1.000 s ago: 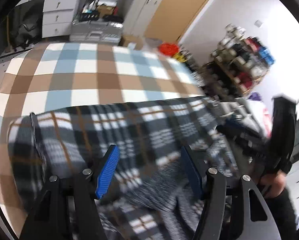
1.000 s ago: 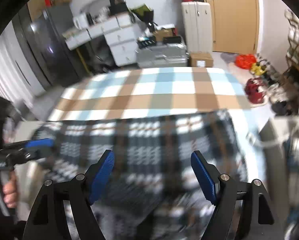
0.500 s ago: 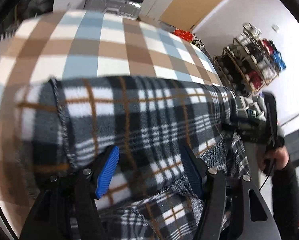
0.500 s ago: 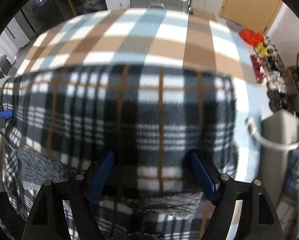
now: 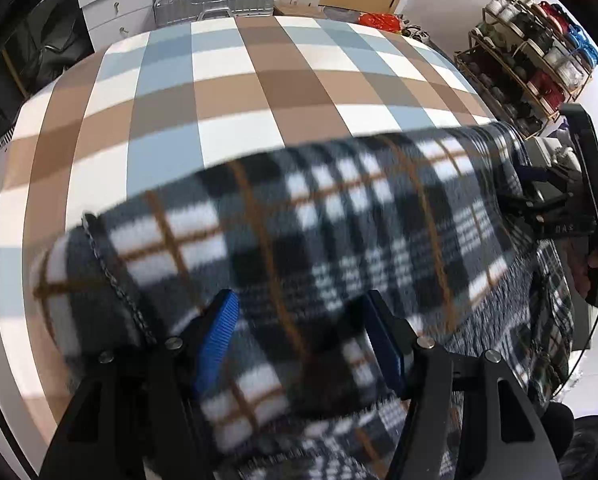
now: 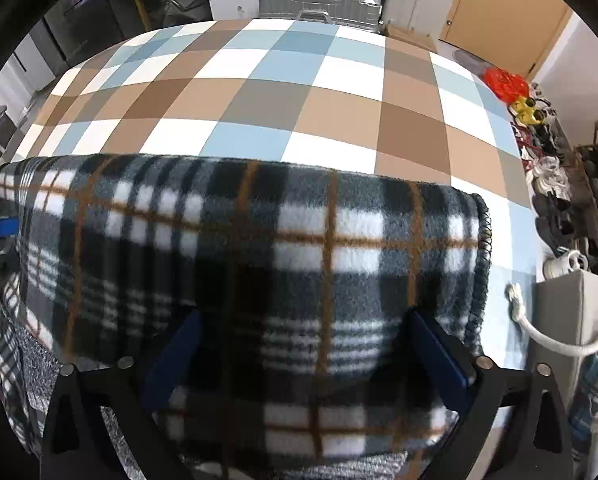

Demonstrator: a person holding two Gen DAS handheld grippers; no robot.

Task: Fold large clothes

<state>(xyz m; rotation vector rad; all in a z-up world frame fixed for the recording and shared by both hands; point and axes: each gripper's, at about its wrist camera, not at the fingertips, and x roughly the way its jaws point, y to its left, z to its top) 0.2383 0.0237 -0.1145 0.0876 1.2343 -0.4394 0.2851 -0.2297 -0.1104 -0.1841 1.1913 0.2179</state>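
Moved since a second ago: both tongs have dropped from above the cloth down onto it, and the room beyond has slid out of view.
Left tongs: left gripper (image 5: pixel 303 340), blue-padded, black-framed, jaws wide apart, with the cloth bulging between the pads; whether it pinches anything I cannot tell.
Right tongs: right gripper (image 6: pixel 303 356), same build, jaws equally wide, fleece filling the gap; grip likewise uncertain.
Task's thing: black, white and grey plaid fleece garment with thin brown stripes (image 6: pixel 259 248), lying across the near edge of the surface, its stitched hem on the right; more of it hangs below towards the person.
Underneath: blue, brown and white checked tablecloth (image 6: pixel 283 92), bare beyond the fleece.
Progress: judged early to middle; the fleece looks doubled over once, with further folds probably left.
Count: two grippers, one garment, one tablecloth.
Surroundings: silver ribbed hard-shell suitcase (image 6: pixel 319 0) beyond the far edge; wooden shoe rack (image 5: pixel 535 52) at the side.
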